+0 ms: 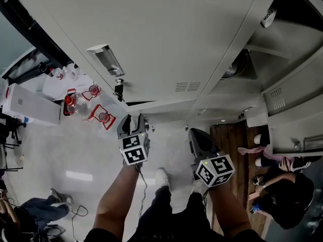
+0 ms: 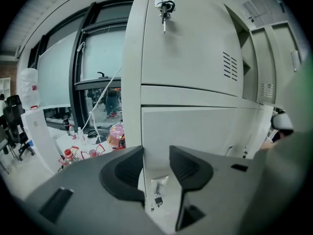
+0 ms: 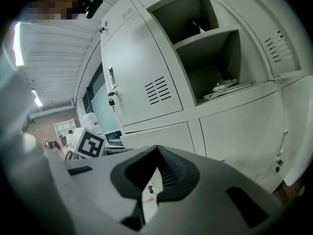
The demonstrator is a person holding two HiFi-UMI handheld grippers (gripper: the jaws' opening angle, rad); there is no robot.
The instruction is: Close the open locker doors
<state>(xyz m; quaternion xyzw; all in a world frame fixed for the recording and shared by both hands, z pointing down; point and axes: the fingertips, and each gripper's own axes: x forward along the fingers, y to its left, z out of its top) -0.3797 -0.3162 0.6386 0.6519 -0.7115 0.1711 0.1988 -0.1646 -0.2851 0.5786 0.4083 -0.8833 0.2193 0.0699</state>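
A bank of pale grey lockers (image 1: 151,34) fills the far side of the head view. The upper left door (image 2: 190,43) is flat, with a key (image 2: 165,9) hanging in its lock. Below it a lower door (image 2: 205,126) stands slightly ajar; a dark wedge (image 1: 139,104) shows at its edge. My left gripper (image 1: 133,119) is at that edge. Its jaws are open, and the door's handle and key (image 2: 157,187) show between them (image 2: 156,168). My right gripper (image 1: 194,133) hangs beside it, shut and empty (image 3: 155,173). To the right, open compartments (image 3: 205,67) gape beside a swung-out door (image 3: 288,33).
A white table (image 1: 50,84) with red-capped bottles (image 1: 86,105) and a white box (image 1: 28,105) stands left of the lockers. A person sits on the floor at right (image 1: 282,180), another low at left (image 1: 40,210). Cables trail on the pale floor (image 1: 81,213).
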